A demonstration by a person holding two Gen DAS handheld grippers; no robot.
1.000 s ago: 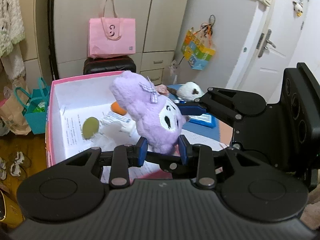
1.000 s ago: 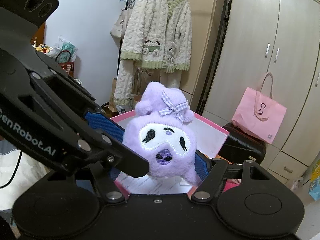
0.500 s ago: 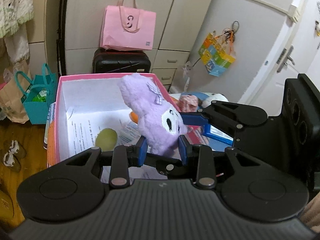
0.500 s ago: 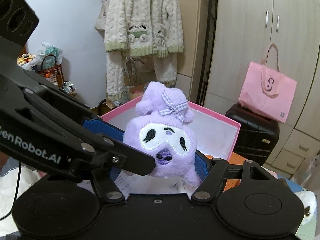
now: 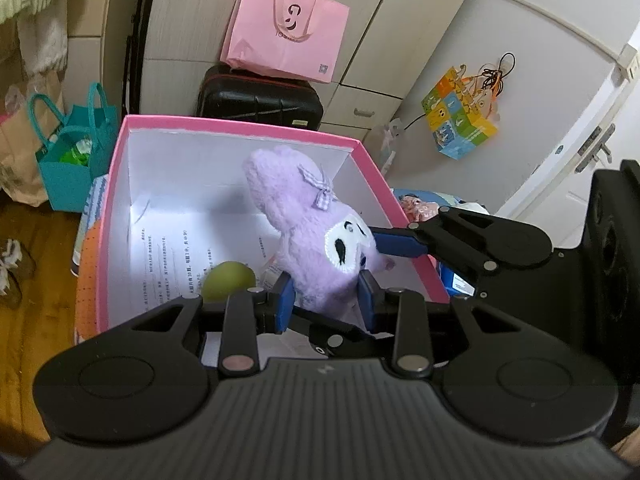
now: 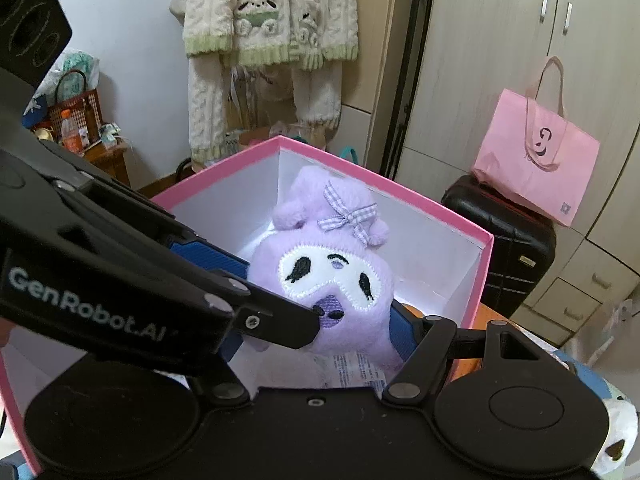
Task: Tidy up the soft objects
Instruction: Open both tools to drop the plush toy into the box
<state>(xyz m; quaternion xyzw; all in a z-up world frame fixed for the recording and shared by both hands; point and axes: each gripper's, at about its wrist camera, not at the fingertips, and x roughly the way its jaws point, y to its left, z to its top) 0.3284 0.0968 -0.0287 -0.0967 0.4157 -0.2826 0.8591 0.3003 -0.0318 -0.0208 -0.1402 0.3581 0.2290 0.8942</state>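
Observation:
A purple plush toy (image 5: pixel 316 236) with a white face and checked bow hangs head-up inside the walls of a pink box (image 5: pixel 240 126) with a white interior. My left gripper (image 5: pixel 325 304) is shut on the toy's lower body, a blue pad on each side. My right gripper (image 6: pixel 316 340) is shut on the same plush toy (image 6: pixel 336 276) at its head; one of its fingers (image 5: pixel 396 242) presses the cheek. The left gripper's arm crosses the right wrist view and hides the right gripper's left pad. A green ball (image 5: pixel 228 280) lies on printed paper in the box.
A pink bag (image 5: pixel 284 28) sits on a black suitcase (image 5: pixel 260 100) behind the box. A teal bag (image 5: pixel 72 160) stands on the floor to the left. More soft toys (image 5: pixel 416 204) lie right of the box. A knitted cardigan (image 6: pixel 272 12) hangs by the wardrobe.
Both grippers have carried the plush toy forward and down; it was above the box's rim and now hangs within the box walls. Both grips are unchanged.

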